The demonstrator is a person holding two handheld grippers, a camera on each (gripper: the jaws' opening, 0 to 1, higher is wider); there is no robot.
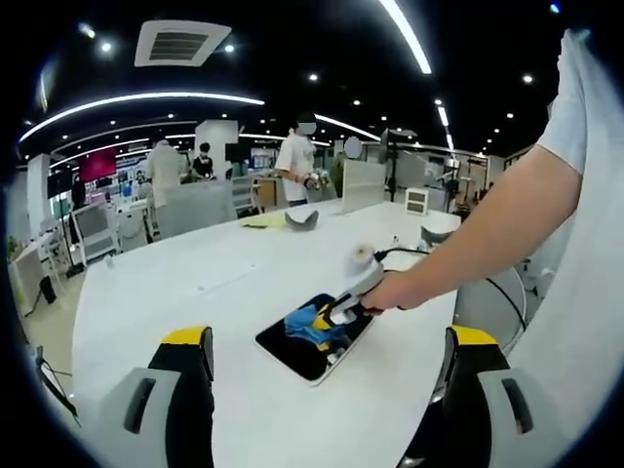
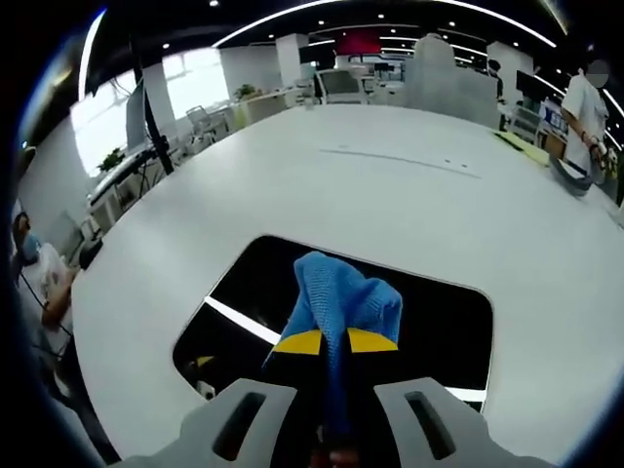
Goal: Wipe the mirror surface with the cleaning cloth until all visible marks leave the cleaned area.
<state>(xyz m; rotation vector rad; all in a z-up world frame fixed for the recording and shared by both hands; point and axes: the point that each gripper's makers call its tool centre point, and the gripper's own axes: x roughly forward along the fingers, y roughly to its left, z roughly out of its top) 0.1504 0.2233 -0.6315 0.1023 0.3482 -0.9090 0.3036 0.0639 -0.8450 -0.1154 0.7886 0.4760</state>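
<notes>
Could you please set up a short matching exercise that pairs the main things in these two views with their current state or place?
Things:
1. cloth
2. mirror
3. left gripper
4. right gripper

States:
A. open, holding nothing, above the table
B. lying flat on the white table, dark and reflecting ceiling lights
C. blue, bunched between yellow-tipped fingers over the mirror
D. shut on the cloth, held in a person's hand

Pairs: 1-C, 2-B, 3-A, 4-D
</notes>
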